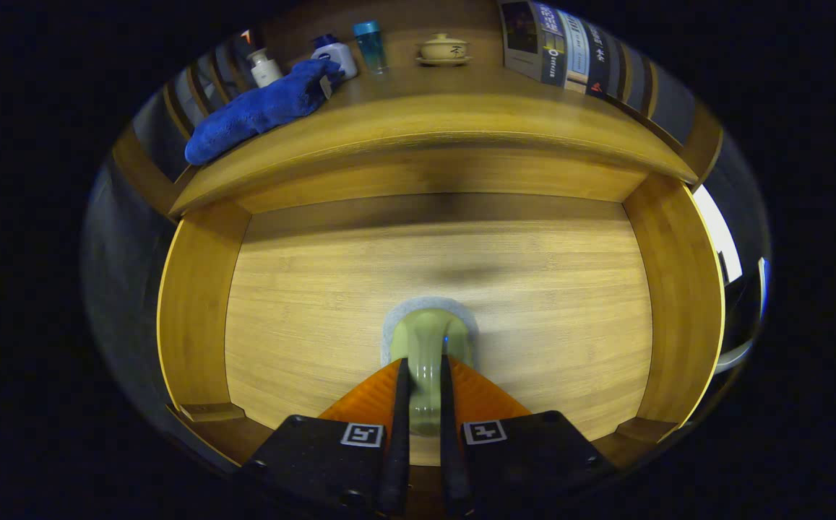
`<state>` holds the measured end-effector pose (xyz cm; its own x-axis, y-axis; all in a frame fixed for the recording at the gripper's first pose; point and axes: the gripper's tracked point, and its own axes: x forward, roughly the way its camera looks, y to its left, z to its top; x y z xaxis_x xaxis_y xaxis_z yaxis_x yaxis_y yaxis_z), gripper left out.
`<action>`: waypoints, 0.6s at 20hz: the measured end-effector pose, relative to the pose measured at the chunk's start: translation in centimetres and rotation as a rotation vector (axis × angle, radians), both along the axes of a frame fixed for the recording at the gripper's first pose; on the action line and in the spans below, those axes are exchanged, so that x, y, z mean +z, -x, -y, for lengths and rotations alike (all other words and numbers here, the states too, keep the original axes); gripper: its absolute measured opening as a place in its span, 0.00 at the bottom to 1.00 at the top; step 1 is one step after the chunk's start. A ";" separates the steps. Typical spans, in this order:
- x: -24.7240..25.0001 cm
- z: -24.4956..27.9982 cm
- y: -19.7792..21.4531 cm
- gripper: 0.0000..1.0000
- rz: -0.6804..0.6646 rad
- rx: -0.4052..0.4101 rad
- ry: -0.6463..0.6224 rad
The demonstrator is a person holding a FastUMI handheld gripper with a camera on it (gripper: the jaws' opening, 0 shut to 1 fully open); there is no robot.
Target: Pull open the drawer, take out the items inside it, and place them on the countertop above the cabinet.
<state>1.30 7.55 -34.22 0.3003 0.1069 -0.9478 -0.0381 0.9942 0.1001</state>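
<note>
The tongs (419, 375) are clenched on a pale green cup (426, 347), low inside the open drawer (186, 289). To do this well, lift straight up until it clears the drawer walls, then carry it to a bare spot on the bench (461, 94), right of the blue cloth (259, 108).

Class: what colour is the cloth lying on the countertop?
Blue, in the gripper view: cloth on countertop.

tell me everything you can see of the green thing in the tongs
The green thing is a pale green, glossy item, ceramic by the look, with a flared rounded top rimmed in grey-white. It narrows downward between the tongs, whose two fingers press on its sides. It hangs over the bare wooden floor of the open drawer. Its lower part is hidden, so what it is stays unclear.
</note>
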 end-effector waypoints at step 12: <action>11.3 1.4 -2.7 0.27 0.152 0.014 -0.014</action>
